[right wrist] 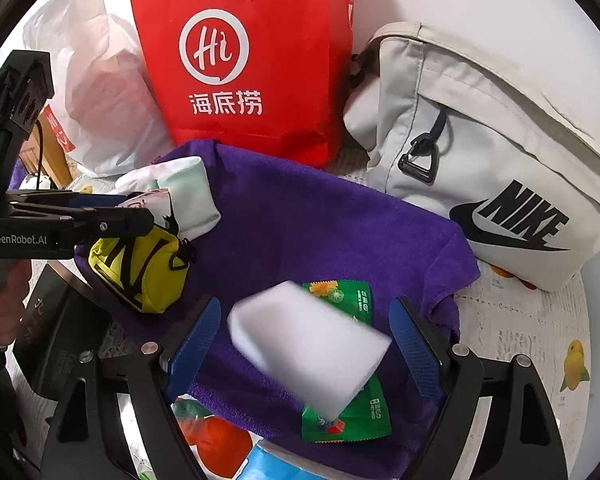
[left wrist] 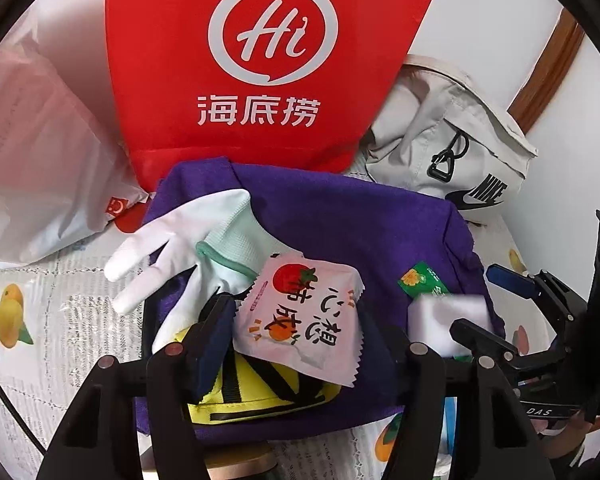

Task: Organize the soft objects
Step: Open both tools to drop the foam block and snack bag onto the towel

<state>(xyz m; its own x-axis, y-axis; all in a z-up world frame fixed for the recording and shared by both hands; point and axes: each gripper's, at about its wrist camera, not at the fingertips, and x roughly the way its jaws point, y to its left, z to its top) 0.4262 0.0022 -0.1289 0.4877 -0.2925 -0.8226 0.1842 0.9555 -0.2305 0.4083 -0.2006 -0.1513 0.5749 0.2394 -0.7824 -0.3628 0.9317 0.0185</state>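
A home, by the look of it: a fruit-print cloth covers the bench [right wrist: 540, 344], with a red restaurant carrier bag [left wrist: 268, 60], a canvas backpack [right wrist: 480, 152] and a plastic shopping bag [left wrist: 40, 140].

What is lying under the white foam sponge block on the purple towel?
Under the white foam sponge block lies a green printed sachet, its ends showing above and below the block, on the purple towel. The sachet's middle is covered, so anything else beneath cannot be seen.

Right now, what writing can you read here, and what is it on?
"Hi 海底捞": red bag
"NIKE": grey bag
"心想柿成": pink packet
"GenRobot.AI": left gripper
"DAS": right gripper
Green packet print: too small to read.
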